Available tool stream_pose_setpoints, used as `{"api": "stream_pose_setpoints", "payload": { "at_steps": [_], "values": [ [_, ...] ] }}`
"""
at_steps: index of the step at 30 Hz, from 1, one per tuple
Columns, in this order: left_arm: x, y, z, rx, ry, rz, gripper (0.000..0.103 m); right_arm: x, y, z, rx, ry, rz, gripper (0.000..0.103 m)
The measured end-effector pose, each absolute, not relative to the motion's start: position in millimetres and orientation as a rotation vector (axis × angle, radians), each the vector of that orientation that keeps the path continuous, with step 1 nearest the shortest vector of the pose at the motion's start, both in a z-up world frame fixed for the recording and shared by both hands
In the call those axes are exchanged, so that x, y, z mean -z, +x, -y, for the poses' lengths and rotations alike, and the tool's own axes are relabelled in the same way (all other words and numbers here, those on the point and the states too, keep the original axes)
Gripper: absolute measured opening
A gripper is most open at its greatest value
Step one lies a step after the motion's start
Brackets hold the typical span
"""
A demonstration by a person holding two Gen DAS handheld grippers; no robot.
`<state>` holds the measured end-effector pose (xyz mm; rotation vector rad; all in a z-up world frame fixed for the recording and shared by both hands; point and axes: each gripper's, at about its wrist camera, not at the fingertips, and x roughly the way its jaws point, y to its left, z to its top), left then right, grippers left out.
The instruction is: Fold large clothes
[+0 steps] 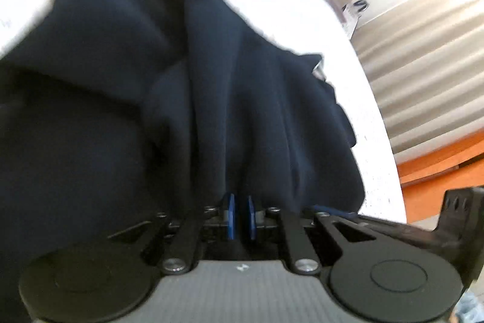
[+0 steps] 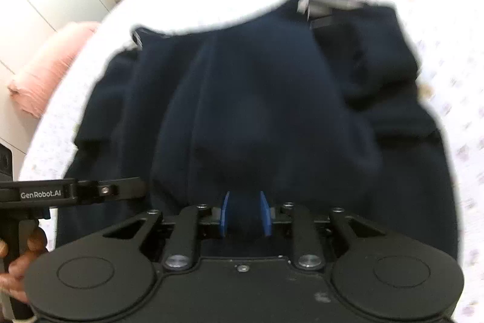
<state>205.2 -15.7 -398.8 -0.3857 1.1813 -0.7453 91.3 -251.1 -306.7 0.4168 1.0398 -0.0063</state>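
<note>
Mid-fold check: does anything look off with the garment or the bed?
The navy garment lies bunched in uneven ridges on the white bedsheet, not flat. Both views are blurred; no damage or spill visible.

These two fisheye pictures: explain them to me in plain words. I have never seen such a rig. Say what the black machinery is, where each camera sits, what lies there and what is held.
There is no robot arm. A person holds a two-finger gripper in each hand, and a camera on each looks forward along its fingers.

The left wrist view shows the left gripper, its blue pads nearly together and pinching a fold of the dark navy garment.

The right wrist view shows the right gripper, its pads wider apart with the same garment bunched between them; the left gripper's handle and the person's fingers show at the edge.

The garment lies crumpled on a white bed sheet, with a pink pillow beside it.
</note>
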Motion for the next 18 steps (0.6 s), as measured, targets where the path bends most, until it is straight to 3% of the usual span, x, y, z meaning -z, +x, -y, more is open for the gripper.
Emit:
{"api": "stream_pose_setpoints", "payload": {
  "at_steps": [2, 8, 14, 18],
  "values": [
    [386, 196, 5, 0.733, -0.381, -1.16, 0.012, 291, 74, 257, 0.015, 0.378, -1.017, 0.029],
    [370, 163, -43, 0.615, -0.295, -1.159, 0.014, 292, 15, 258, 0.091, 0.368, -1.081, 0.042],
    [357, 119, -107, 0.54, -0.279, -1.16, 0.014, 296, -66, 247, 0.244, 0.359, -1.123, 0.068],
    [355, 92, -152, 0.5, -0.235, -1.168, 0.034, 292, -110, 245, 0.341, 0.38, -1.155, 0.075]
  ]
}}
